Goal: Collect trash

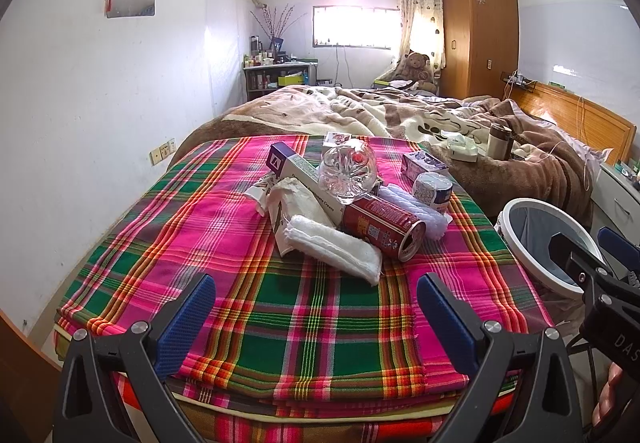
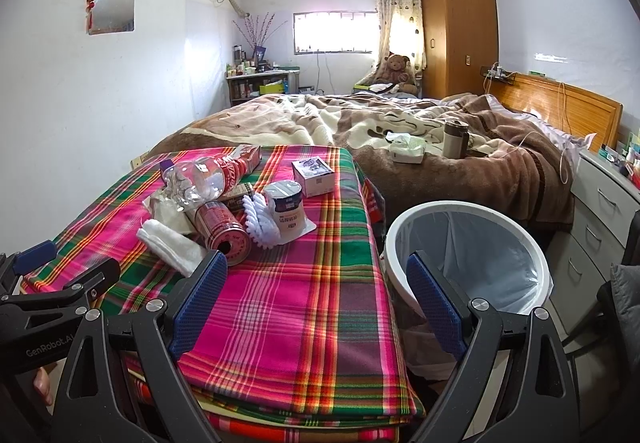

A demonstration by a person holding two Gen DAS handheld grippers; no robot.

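A pile of trash lies on the pink plaid blanket [image 1: 312,315]: a red can [image 1: 384,231] on its side, a clear plastic bottle [image 1: 348,171], a white folded cloth [image 1: 336,249], a long carton [image 1: 304,167], a small tub [image 1: 434,189] and little boxes. The can [image 2: 222,229] and bottle [image 2: 200,179] also show in the right wrist view. A white-rimmed bin [image 2: 468,255] with a liner stands right of the blanket; it also shows in the left wrist view [image 1: 548,243]. My left gripper [image 1: 316,299] is open, short of the pile. My right gripper [image 2: 316,275] is open and empty, between pile and bin.
A brown and cream bed cover [image 2: 360,123] lies beyond the blanket, with a thermos [image 2: 454,139] and a tissue pack [image 2: 406,149] on it. A wooden wardrobe [image 2: 456,23], a headboard [image 2: 560,107] and white drawers [image 2: 600,211] stand at the right.
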